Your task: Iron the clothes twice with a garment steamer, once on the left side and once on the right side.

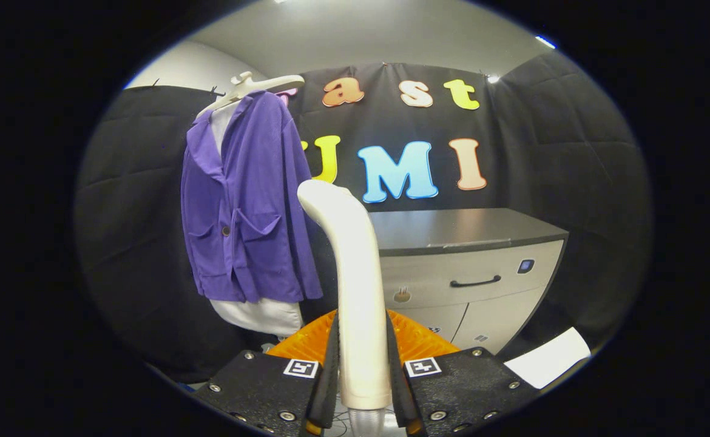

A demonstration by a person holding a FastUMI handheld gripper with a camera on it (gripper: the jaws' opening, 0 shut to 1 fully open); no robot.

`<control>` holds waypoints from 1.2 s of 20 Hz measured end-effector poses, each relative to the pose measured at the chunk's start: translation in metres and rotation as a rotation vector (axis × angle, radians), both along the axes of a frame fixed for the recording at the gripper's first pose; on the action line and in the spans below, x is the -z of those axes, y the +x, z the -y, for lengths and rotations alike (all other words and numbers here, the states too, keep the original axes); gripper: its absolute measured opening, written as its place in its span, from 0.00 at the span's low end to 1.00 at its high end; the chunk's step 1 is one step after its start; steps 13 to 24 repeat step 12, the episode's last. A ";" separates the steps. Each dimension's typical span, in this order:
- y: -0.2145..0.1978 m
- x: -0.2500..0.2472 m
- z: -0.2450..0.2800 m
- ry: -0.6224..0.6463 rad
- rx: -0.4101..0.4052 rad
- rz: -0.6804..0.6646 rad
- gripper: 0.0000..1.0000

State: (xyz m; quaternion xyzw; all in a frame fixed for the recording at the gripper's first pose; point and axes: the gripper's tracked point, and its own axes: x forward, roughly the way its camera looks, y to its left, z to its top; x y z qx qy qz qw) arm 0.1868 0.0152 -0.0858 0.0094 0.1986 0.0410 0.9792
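Two black fingers (324, 370) of the gripper (362, 376) clamped from both sides on the cream handle of a garment steamer (355, 285), held upright between them with its curved head leaning toward the clothes. Beyond and to the left of the steamer head, apart from it, a purple jacket (243, 200) with two patch pockets and a dark button, draped open over a white garment (258, 314) on a pale hanger (252, 86) against the black booth wall. Behind the handle, low between the fingers, an orange ribbed surface (415, 340), partly hidden. To the right beyond the steamer, a grey cabinet (470, 267) with a dark top, one drawer with a black handle (475, 281) and two doors beneath. Further right, near the cabinet's foot, a white sheet (549, 358) lying flat. Overhead, a plain pale ceiling (367, 30) above the cloth wall.
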 end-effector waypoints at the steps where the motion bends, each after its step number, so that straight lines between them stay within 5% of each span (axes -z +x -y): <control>1: 0.010 -0.009 0.006 0.000 0.008 0.014 0.38; 12: 0.151 -0.086 0.035 0.016 0.039 0.085 0.37; 24: 0.151 -0.086 0.035 0.016 0.039 0.085 0.37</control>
